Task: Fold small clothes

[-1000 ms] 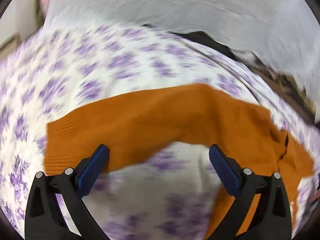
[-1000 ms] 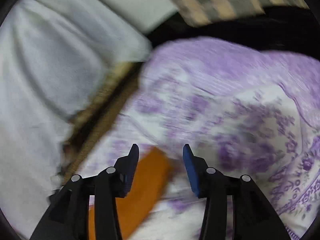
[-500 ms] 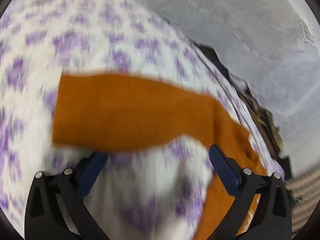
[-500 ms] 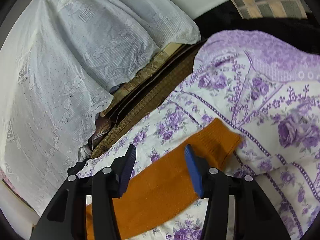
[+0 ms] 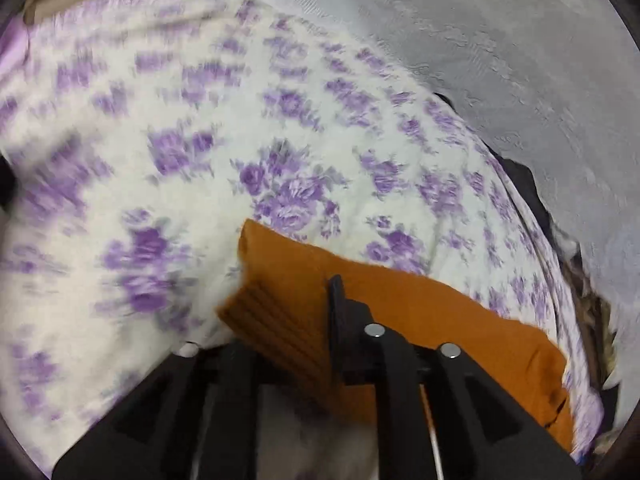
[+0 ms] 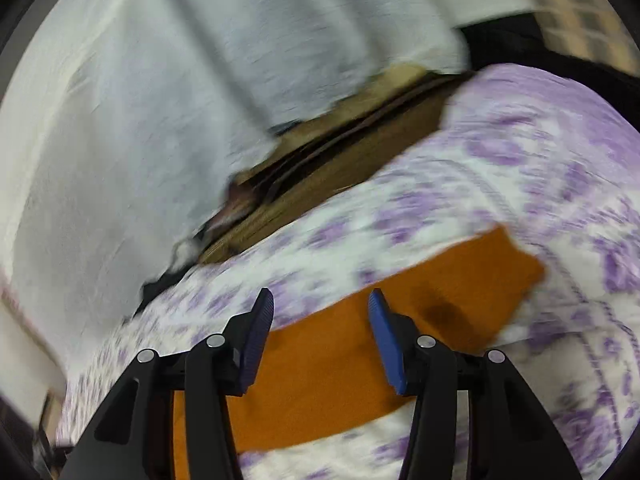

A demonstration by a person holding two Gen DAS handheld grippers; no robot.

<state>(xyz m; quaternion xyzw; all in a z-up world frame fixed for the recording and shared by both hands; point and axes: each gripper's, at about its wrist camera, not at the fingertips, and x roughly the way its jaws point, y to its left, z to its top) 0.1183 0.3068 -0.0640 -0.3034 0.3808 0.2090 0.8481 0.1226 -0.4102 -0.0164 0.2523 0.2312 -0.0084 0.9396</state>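
An orange knit garment (image 5: 420, 308) lies on a bedsheet with purple flowers (image 5: 200, 128). My left gripper (image 5: 292, 312) has its jaws closing, and the ribbed cuff (image 5: 272, 320) of a sleeve is bunched between them and raised off the sheet. The cloth hides one fingertip. In the right wrist view the other orange sleeve (image 6: 460, 280) lies flat, its end toward the right. Just above that sleeve my right gripper (image 6: 320, 308) hangs open, with nothing pinched between its blue pads (image 6: 384, 340).
White lace cloth (image 6: 140, 120) drapes along the bed's far side. A brown woven mat and a dark gap (image 6: 320, 168) run between the cloth and the bed. Checked fabric (image 6: 580, 8) shows at the upper right. The flowered sheet (image 6: 540, 168) spreads wide on both sides.
My left gripper went from wide open to clamped on the sleeve cuff, which now stands bunched. The right gripper slid along the other sleeve and stayed open.
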